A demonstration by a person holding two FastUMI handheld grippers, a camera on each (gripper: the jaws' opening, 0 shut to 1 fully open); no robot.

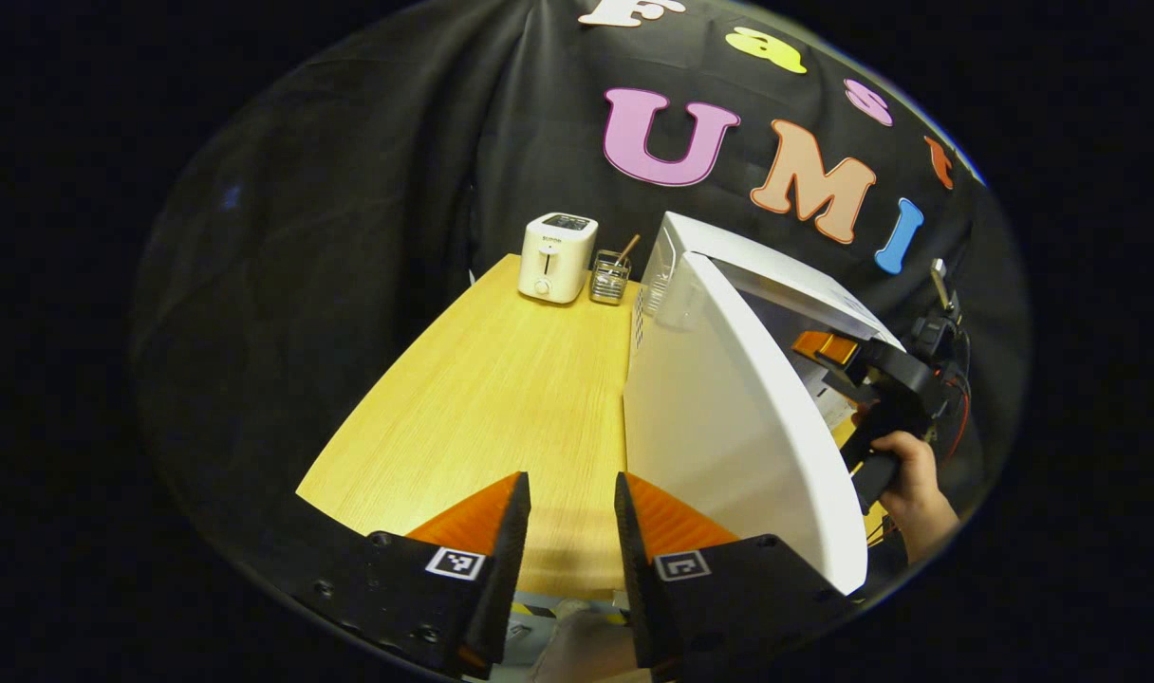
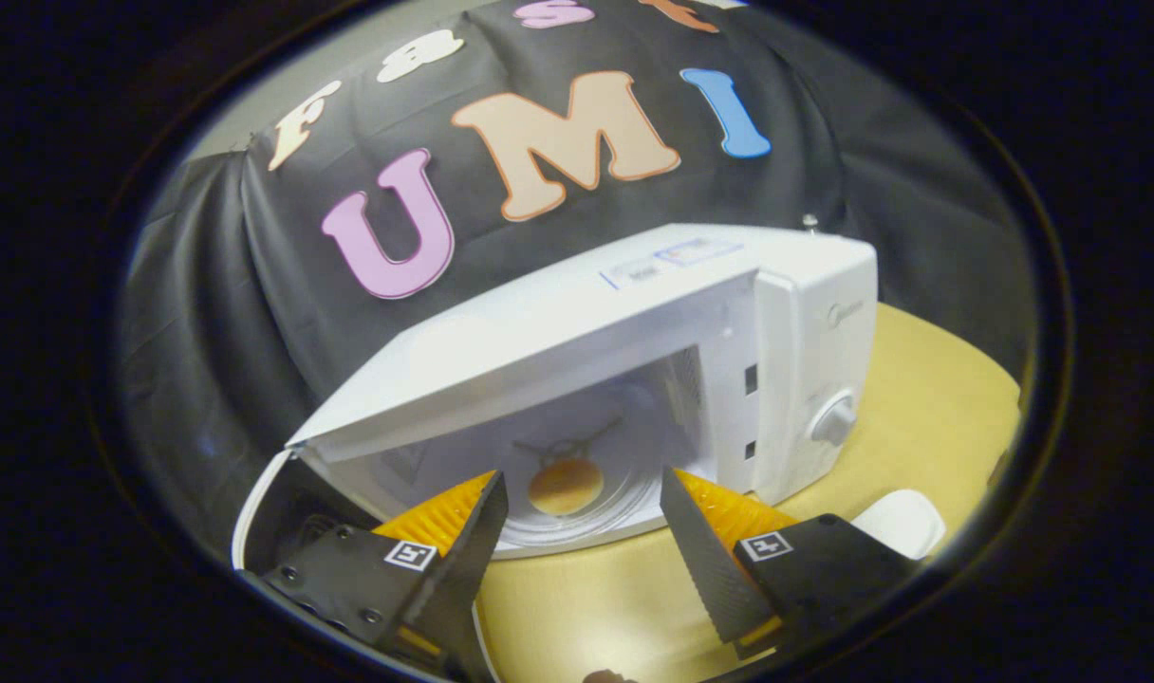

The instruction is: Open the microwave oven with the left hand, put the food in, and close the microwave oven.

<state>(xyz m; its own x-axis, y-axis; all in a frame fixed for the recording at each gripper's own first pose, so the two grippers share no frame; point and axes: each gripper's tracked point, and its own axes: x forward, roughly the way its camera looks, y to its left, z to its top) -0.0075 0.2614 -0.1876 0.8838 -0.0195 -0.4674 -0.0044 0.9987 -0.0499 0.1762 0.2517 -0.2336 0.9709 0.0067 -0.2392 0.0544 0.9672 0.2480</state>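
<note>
Left fingers [image 1: 511, 531]: spread apart, nothing between them, over the tabletop's [image 1: 482, 398] near edge beside the door [image 1: 729, 427].
Right fingers [image 2: 477, 536]: spread wide, released, in front of the cavity.
Microwave oven [image 2: 691, 323]: white, boxy, door swung wide, knob [image 2: 835, 417] on its right panel.
Food [image 2: 566, 486]: round, golden-brown, flat on the glass turntable [image 2: 624, 498] inside.
Far edge: toaster [image 1: 558, 256], wire holder [image 1: 610, 277].
</note>
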